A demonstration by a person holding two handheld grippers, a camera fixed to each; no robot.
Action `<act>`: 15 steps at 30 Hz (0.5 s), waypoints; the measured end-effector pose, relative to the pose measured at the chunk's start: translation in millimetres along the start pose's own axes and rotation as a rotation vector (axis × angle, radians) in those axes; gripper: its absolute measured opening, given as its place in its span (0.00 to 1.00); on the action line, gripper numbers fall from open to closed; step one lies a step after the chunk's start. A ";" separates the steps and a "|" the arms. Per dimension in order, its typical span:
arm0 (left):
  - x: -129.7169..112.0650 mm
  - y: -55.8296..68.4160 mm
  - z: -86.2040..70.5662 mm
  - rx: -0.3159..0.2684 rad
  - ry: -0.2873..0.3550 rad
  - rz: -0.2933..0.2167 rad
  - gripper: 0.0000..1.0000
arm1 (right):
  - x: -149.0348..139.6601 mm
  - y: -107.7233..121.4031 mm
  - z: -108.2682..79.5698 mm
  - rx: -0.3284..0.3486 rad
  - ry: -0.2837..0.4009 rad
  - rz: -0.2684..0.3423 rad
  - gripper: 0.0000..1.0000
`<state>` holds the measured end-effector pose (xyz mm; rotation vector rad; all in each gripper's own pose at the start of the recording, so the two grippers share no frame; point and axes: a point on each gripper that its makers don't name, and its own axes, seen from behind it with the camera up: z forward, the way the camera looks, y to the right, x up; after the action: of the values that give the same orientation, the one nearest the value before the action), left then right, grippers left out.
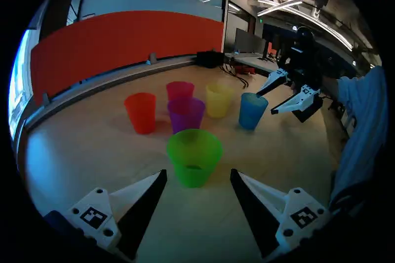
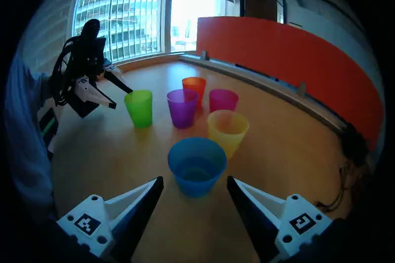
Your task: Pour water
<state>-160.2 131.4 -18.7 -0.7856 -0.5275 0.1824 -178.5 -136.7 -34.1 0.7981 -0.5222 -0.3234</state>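
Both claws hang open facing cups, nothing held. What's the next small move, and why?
Probably ease the left claw forward until its fingers flank the green plastic cup, then close. The claw is open, the cup stands upright centred just ahead of its tips, and nothing is gripped yet. The right claw is open likewise before the blue plastic cup.

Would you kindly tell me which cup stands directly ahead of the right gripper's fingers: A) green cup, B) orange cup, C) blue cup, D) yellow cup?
C: in the right gripper view the blue cup stands just ahead of the open right gripper, touching neither finger.
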 end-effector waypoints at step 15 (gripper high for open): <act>3.9 -2.7 32.2 -0.025 -0.030 -0.007 0.95 | 3.5 0.7 26.2 0.023 -0.007 -0.008 1.00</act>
<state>-173.5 151.0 3.7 -0.8061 -0.5614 0.1813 -190.2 -153.4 -17.2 0.8216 -0.5298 -0.3280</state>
